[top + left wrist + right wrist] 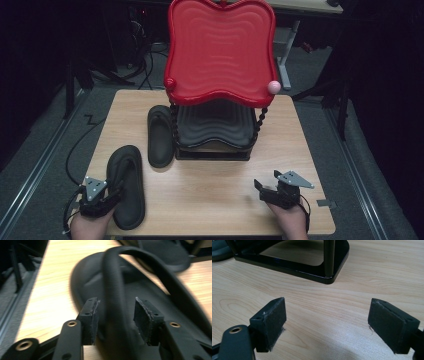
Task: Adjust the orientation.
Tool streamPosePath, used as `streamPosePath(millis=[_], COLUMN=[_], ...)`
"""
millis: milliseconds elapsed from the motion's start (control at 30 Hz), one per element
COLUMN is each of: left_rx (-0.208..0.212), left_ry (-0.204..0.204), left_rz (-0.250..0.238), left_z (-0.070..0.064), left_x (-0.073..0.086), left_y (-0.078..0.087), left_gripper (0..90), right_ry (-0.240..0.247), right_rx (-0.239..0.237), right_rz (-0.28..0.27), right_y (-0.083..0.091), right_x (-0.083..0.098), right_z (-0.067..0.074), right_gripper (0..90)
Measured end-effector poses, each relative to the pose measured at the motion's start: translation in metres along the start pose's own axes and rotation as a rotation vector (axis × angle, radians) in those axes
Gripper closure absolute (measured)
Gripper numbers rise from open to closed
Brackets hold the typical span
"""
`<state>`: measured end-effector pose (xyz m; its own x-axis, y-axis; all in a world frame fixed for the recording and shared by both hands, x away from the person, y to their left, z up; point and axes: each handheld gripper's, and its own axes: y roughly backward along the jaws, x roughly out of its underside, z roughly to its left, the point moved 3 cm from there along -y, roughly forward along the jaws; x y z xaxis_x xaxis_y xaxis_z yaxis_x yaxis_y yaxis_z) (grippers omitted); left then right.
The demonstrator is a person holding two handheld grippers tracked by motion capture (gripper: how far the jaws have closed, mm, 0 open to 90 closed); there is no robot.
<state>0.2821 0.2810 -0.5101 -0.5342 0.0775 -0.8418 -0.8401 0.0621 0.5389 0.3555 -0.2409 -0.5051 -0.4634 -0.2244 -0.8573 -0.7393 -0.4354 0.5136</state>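
Since the near slipper (126, 187) lies at the table's (215, 200) front-left corner, right by your left gripper (114, 198), that's the thing in hand. In the left gripper view the strap (113, 290) runs between the jaws, pads (144, 320) either side w/ a gap showing on both, so they stand part open around it and aren't pinching. No grip yet, as far as the pics show.

Handling, my read only: looks like soft black foam or rubber, so light, bendy, prob. a bit grippy vs the pads. Not fragile. The sole will flop if you lift from one end; expect the heel to droop and swing. The strap is the obvious hold: raised, narrow enough for the jaws, arched clear of the footbed. Take it near the middle of the arch, not down by the anchor, so the slipper hangs roughly level. Squeeze firm; the strap should compress some, so a light pinch may slide.

The second slipper (160, 135) sits further back, just beside the black stand (212, 150) w/ the red tray (220, 50) on top, approx. touching its base.

Your right gripper (263, 191) rests at front right, jaws wide apart over bare wood, nothing between them. It's free to steady the sole if it swings.
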Motion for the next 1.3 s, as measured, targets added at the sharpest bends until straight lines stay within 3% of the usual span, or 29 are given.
streamPosePath(millis=[133,300,600,833,1000,1300], left_rx=[-0.014,0.024,0.034,0.064,0.043,0.027], left_ry=[0.020,0.024,0.025,0.052,0.047,0.058], left_rz=[-0.018,-0.025,-0.034,-0.051,-0.051,-0.143], left_z=[0.011,0.013,0.014,0.017,0.016,0.015], left_x=[0.001,0.004,0.006,0.008,0.005,-0.007], left_y=[0.003,0.002,0.003,0.003,0.004,0.019], left_gripper=[63.5,71.4,72.3,72.4,74.4,75.7], right_ry=[0.002,0.005,0.004,0.010,0.008,0.009], right_rx=[-0.002,-0.003,-0.005,-0.009,-0.011,-0.013], right_rz=[-0.002,0.003,0.002,0.002,0.000,-0.001], right_y=[-0.001,-0.001,0.000,-0.001,-0.001,-0.001], right_x=[0.000,0.000,0.001,0.001,0.001,0.001], right_z=[0.000,0.000,0.000,0.000,0.000,0.000], right_gripper=[15.3,15.5,15.9,15.9,16.0,16.8])
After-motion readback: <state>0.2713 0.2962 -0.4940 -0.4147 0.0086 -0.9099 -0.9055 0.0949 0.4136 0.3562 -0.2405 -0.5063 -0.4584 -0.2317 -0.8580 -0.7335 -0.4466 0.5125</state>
